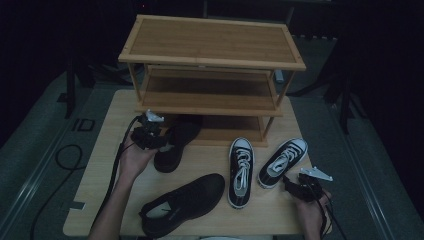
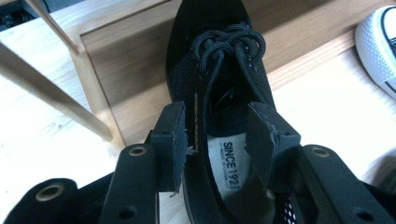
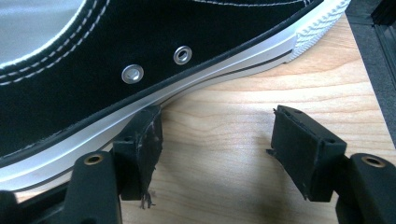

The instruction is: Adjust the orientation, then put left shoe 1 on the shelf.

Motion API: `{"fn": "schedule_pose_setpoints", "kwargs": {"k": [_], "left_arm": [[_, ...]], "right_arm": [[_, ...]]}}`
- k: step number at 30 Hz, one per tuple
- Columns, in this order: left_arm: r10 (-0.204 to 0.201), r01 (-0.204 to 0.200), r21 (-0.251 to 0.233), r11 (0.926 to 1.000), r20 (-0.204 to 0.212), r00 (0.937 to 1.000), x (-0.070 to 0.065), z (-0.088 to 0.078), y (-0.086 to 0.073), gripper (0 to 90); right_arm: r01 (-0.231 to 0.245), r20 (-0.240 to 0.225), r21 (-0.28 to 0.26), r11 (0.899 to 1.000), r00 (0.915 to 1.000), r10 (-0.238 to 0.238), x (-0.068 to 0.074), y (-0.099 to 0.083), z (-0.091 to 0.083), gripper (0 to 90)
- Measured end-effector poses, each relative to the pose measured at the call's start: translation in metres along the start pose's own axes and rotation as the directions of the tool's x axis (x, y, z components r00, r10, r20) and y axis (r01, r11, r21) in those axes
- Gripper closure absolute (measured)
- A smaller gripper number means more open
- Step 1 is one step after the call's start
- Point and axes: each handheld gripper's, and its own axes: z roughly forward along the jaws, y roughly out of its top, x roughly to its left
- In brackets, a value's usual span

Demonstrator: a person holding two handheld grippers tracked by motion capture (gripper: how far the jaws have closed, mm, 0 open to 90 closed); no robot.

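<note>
A: Black knit sneaker (image 2: 219, 88) lies toe-first on the wooden shoe rack's (image 1: 210, 47) bottom shelf, heel sticking out onto the table (image 1: 100, 165).
B: And the left gripper (image 2: 219, 140)?
A: Jaws spread, straddling its heel.
B: The right gripper (image 3: 217, 144)?
A: Jaws apart, beside a black-and-white canvas sneaker (image 3: 93, 60).

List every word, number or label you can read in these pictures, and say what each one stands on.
"SINCE 192": white insole label of the black shoe between the left gripper's open jaws; the last character is cut off by a jaw.
A smaller line beside it on that label: too small to read.
"ID": floor left of the table, faint in the high view.
Pale marking inside the nearer black shoe: too blurred to read.
</note>
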Motion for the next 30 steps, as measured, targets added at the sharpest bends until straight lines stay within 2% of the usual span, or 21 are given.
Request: {"fn": "schedule_pose_setpoints", "kwargs": {"k": [7, 14, 16, 19, 21, 23, 26, 30], "left_arm": [[-0.027, 0.028, -0.038, 0.9989, 0.011, 0.9996, 0.005, -0.017, -0.014, 57.4], [-0.017, 0.018, -0.058, 0.9981, 0.019, 0.9997, 0.004, -0.031, -0.029, 56.0], [-0.018, 0.02, -0.067, 0.9976, 0.027, 0.9995, 0.004, -0.034, -0.035, 55.7], [-0.04, 0.045, -0.093, 0.9946, 0.057, 0.9976, 0.004, -0.038, -0.043, 55.7], [-0.04, 0.045, -0.105, 0.9934, 0.055, 0.9977, 0.003, -0.042, -0.049, 55.7], [-0.049, 0.057, -0.118, 0.9913, 0.071, 0.9963, 0.002, -0.046, -0.054, 55.7], [-0.044, 0.053, -0.125, 0.9907, 0.076, 0.9962, 0.0, -0.05, -0.061, 58.4], [-0.027, 0.034, -0.103, 0.9941, 0.072, 0.997, -0.003, -0.049, -0.071, 63.9]], "right_arm": [[0.0, 0.0, 0.0, 1.0, 1.0, 0.0, 0.0, 0.0, 0.0, 33.3], [-0.001, 0.0, 0.0, 1.0, 1.0, 0.001, 0.0, 0.0, 0.0, 33.3], [-0.001, 0.0, 0.0, 1.0, 1.0, 0.001, 0.0, 0.0, 0.0, 33.2], [0.001, 0.001, 0.0, 1.0, 1.0, -0.001, 0.0, 0.0, 0.0, 33.0], [0.0, 0.001, 0.0, 1.0, 1.0, 0.0, 0.0, 0.0, 0.0, 33.0], [0.001, 0.0, 0.0, 1.0, 1.0, -0.001, 0.0, 0.0, 0.0, 33.0], [0.0, 0.0, -0.001, 1.0, 1.0, 0.0, 0.0, 0.0, 0.0, 33.0], [0.0, 0.0, 0.0, 1.0, 1.0, 0.0, 0.0, 0.0, 0.0, 33.0]]}}
